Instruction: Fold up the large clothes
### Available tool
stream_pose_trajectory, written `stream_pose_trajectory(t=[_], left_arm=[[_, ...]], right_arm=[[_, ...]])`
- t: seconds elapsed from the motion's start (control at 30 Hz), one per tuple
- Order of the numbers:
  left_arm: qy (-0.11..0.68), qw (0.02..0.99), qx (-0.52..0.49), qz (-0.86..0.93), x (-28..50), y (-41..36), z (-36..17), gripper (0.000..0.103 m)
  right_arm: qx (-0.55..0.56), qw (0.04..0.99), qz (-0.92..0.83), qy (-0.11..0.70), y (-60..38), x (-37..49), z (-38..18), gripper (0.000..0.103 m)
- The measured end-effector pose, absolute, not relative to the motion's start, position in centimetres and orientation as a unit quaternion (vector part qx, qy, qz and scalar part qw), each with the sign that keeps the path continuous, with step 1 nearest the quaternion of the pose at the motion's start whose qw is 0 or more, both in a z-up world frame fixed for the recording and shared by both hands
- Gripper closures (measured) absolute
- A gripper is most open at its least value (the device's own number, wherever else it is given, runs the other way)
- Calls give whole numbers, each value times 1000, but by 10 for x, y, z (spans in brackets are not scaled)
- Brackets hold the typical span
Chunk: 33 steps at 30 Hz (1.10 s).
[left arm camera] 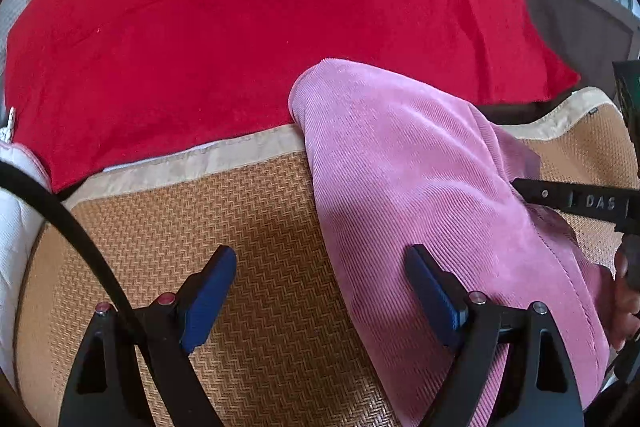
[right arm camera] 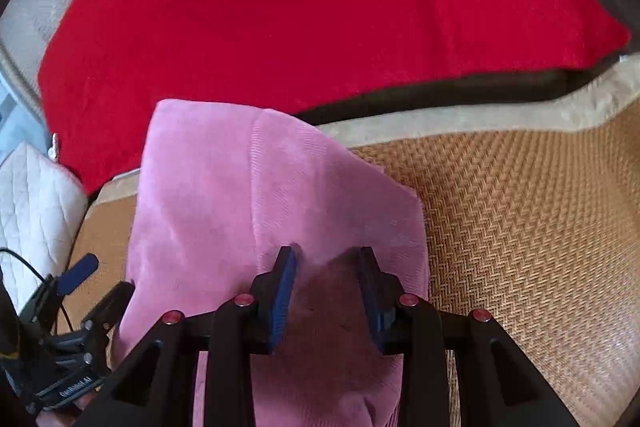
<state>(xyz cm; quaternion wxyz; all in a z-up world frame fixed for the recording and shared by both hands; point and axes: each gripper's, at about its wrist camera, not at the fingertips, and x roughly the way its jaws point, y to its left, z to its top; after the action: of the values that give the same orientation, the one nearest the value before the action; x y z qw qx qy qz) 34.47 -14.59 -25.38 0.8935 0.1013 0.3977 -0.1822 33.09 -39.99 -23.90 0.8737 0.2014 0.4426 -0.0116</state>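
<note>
Two grippers (left arm camera: 320,267) (right arm camera: 328,263), one pink garment (left arm camera: 400,167)

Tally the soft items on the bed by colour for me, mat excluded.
Pink: 1, garment
Red: 1, blanket
White: 1, quilted pillow
Total: 3

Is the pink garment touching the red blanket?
Touching: in the left wrist view, the pink garment has its far end lying over the red blanket edge.
</note>
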Motion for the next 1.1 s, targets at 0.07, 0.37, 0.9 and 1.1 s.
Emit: stream_pose_trajectory(t=[0.07,0.37,0.9,1.1], left_arm=[[397,893,99,-185,343,-142,-250,16],[337,913,145,-179,296,-135,-223,16],[330,909,198,-163,278,-142,-234,16],[324,909,205,-162,271,-147,-230,16]], right_arm=[[216,874,-7,436,-405,328,-235,68],[209,892,27,401,-389,269,-204,67],[182,886,37,425,-370,241,-226,65],[158,885,36,437,-363,241,-233,65]])
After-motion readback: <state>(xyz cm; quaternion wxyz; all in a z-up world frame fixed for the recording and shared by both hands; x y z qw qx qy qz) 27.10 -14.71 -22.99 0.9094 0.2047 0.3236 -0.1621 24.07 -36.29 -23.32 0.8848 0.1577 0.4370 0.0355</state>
